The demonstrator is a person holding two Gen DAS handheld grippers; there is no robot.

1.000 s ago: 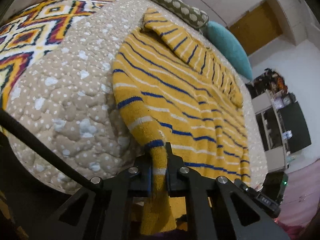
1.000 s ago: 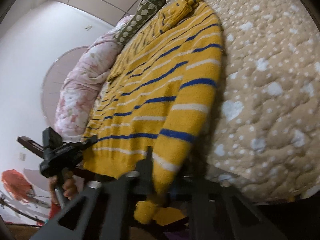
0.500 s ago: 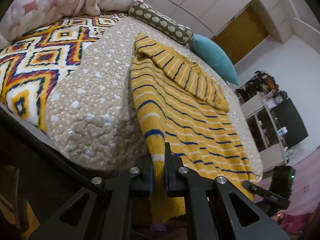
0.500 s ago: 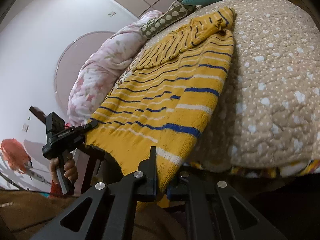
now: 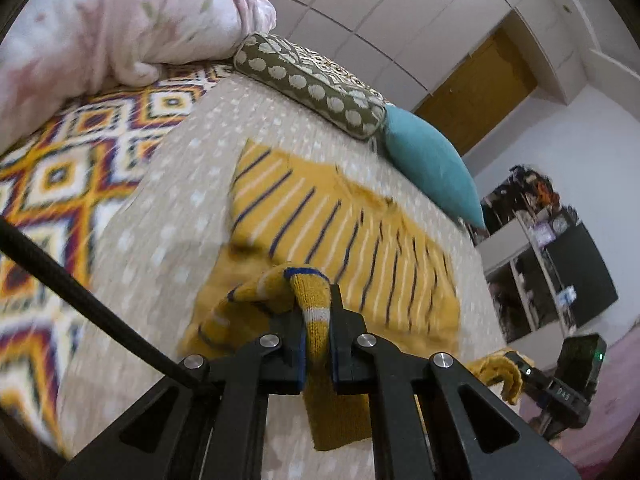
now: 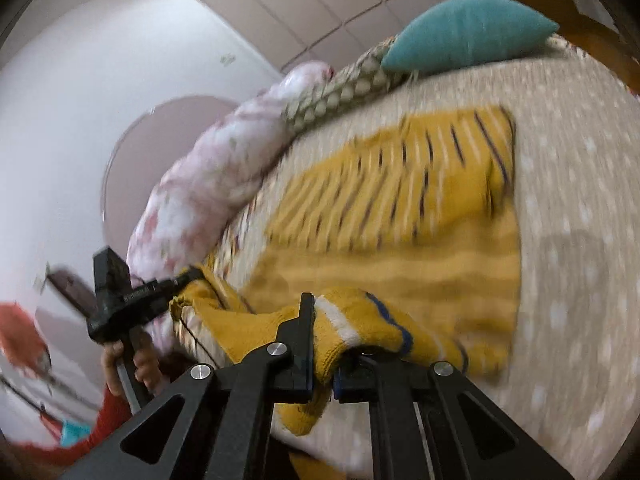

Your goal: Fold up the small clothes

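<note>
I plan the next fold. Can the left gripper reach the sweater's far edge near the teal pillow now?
Probably yes. The left gripper is shut on the sweater hem, and nothing lies on the sweater before the teal pillow, so the way looks free.

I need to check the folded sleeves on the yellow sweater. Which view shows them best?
The left wrist view: the sweater lies nearly whole, its stripes readable. In the right wrist view it is more smeared by motion blur.
</note>
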